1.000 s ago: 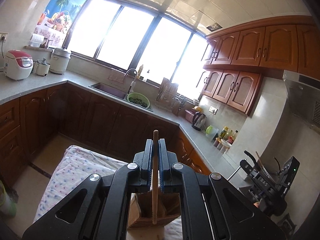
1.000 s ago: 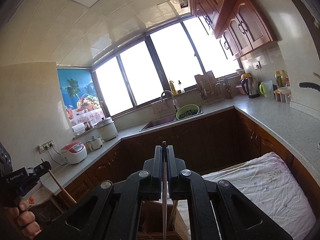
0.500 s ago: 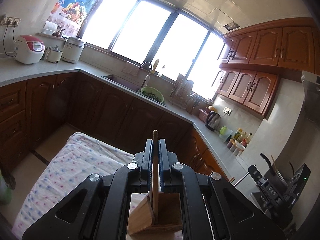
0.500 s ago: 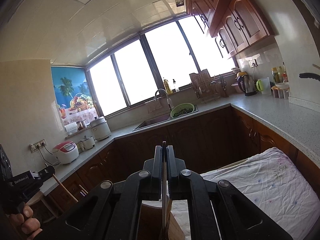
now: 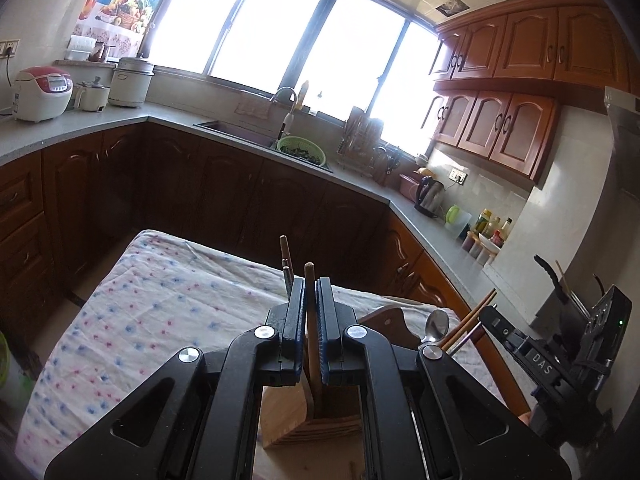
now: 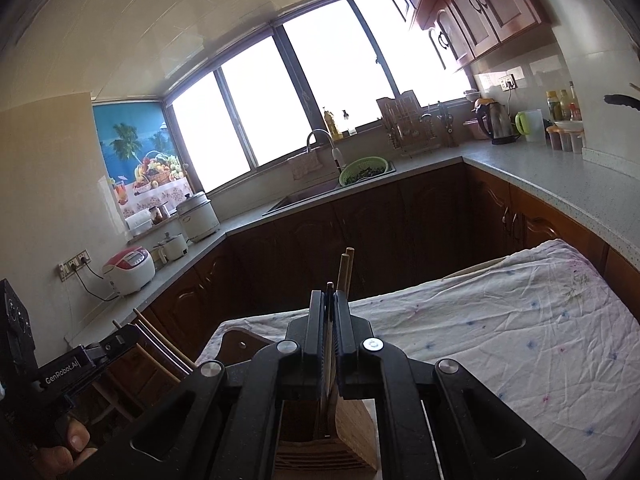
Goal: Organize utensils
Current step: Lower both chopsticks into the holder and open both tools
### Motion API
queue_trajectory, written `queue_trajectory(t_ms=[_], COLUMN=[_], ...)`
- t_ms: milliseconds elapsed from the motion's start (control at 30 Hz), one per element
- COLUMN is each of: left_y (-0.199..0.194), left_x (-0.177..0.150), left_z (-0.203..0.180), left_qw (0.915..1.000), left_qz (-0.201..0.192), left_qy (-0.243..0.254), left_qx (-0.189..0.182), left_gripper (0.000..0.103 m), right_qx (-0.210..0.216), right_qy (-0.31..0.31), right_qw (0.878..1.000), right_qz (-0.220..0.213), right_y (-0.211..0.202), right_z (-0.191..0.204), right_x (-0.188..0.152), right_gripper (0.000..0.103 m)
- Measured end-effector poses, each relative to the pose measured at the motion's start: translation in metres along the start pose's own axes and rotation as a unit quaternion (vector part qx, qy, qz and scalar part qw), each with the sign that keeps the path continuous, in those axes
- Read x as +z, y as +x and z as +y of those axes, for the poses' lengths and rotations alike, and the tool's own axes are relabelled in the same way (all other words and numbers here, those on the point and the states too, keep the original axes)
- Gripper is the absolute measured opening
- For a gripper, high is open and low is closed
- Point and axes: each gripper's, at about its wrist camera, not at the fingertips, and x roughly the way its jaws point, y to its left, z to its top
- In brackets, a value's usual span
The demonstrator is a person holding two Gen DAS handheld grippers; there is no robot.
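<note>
My left gripper point(image 5: 310, 292) is shut on a wooden stick-like utensil point(image 5: 311, 332) that stands upright with its lower end inside a wooden holder point(image 5: 316, 420) on the cloth-covered table point(image 5: 160, 312). My right gripper point(image 6: 329, 304) is shut on a thin dark-handled metal utensil point(image 6: 327, 344) whose lower end is in a wooden holder point(image 6: 352, 432). Other utensil handles point(image 6: 345, 270) stand behind it. A spoon point(image 5: 435, 326) and chopsticks point(image 5: 472, 320) stick up to the right in the left wrist view.
The other hand-held gripper shows at the edge of each view point(image 5: 560, 356) point(image 6: 72, 364). Kitchen counters point(image 6: 540, 168) run around the room with a sink point(image 5: 240, 132), kettle point(image 5: 430, 196), rice cookers point(image 5: 40, 92) and a green colander point(image 6: 362, 170).
Both grippers have tilted downward and lowered their utensils into the wooden holder; more of the table and more utensil handles have come into view.
</note>
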Motion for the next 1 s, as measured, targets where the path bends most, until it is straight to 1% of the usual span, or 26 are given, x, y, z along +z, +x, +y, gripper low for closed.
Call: queue_trajectory(t_ms=[100, 367, 533, 567, 600, 700, 800, 833, 867, 1000], left_y=[0.000, 0.004, 0.003, 0.003, 0.003, 0.004, 0.005, 0.005, 0.005, -0.003], left_x=[0.001, 0.006, 0.006, 0.007, 0.006, 0.006, 0.005, 0.004, 0.003, 0.002], left_z=[0.001, 0.002, 0.001, 0.000, 0.000, 0.002, 0.005, 0.006, 0.006, 0.008], left_qw=[1.0000, 0.9997, 0.9996, 0.9996, 0.9996, 0.9995, 0.9992, 0.9991, 0.9991, 0.9990], left_qz=[0.004, 0.021, 0.023, 0.023, 0.023, 0.024, 0.028, 0.030, 0.030, 0.021], left_qy=[-0.001, 0.007, 0.008, 0.007, 0.007, 0.008, 0.006, 0.006, 0.006, 0.007], left_qx=[0.005, 0.011, 0.015, 0.016, 0.017, 0.021, 0.027, 0.029, 0.030, 0.039], left_gripper=[0.005, 0.005, 0.007, 0.008, 0.009, 0.014, 0.021, 0.026, 0.035, 0.051], right_qx=[0.004, 0.007, 0.003, 0.002, 0.003, 0.001, -0.003, -0.003, -0.004, -0.007], right_qy=[0.010, 0.015, 0.012, 0.012, 0.014, 0.014, 0.009, 0.009, 0.009, 0.010], right_qw=[1.000, 1.000, 1.000, 0.999, 0.999, 0.999, 1.000, 1.000, 0.999, 1.000], right_qz=[0.008, 0.024, 0.028, 0.029, 0.031, 0.029, 0.029, 0.030, 0.031, 0.027], right_y=[0.001, 0.004, 0.005, 0.005, 0.006, 0.004, 0.004, 0.004, 0.004, 0.000], right_z=[-0.003, -0.004, -0.003, -0.004, -0.005, -0.005, -0.004, -0.004, -0.004, -0.005], right_x=[0.003, 0.006, 0.007, 0.007, 0.008, 0.009, 0.011, 0.011, 0.011, 0.010], right_gripper=[0.004, 0.004, 0.005, 0.005, 0.009, 0.009, 0.008, 0.009, 0.009, 0.012])
